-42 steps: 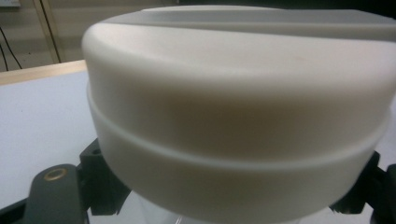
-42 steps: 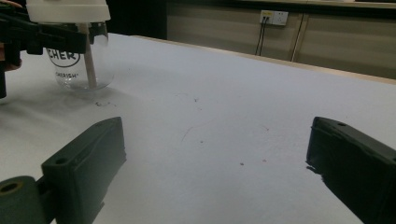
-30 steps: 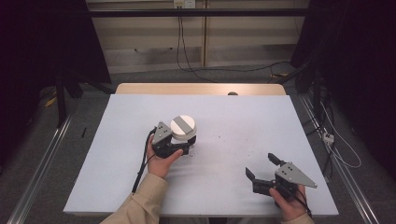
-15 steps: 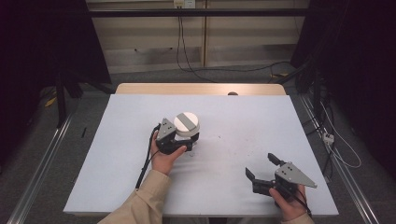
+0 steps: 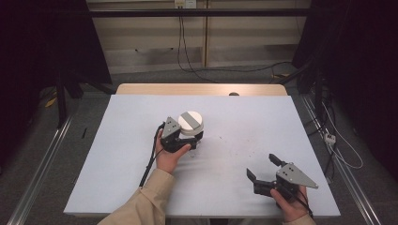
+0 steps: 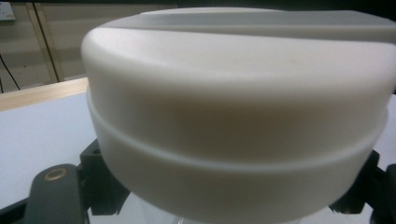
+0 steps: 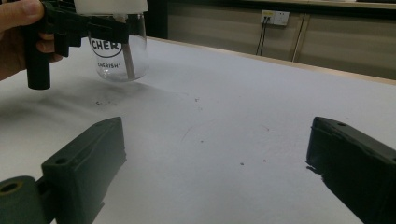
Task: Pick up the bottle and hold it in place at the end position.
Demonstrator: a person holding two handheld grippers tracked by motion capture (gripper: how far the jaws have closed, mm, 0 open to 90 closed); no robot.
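A clear glass jar (image 7: 119,51) with a broad white lid (image 5: 191,123) is held just left of the table's middle. My left gripper (image 5: 194,137) is shut on the jar right under the lid, black jaws on either side of the glass. The lid (image 6: 233,116) looms close in the left gripper view. In the right gripper view the jar's base seems to hang slightly above the sheet, over its shadow. My right gripper (image 5: 263,166) rests near the front right corner, jaws wide open with nothing between them (image 7: 215,172), pointing toward the jar.
A white sheet (image 5: 244,117) covers the table, with a strip of bare wood (image 5: 202,89) along the far edge. Small dark specks (image 5: 234,146) dot the sheet between the two grippers. Cables run over the floor behind and to the right.
My left gripper has drifted slightly to the right with the jar in it. The right gripper has stayed where it was, still open.
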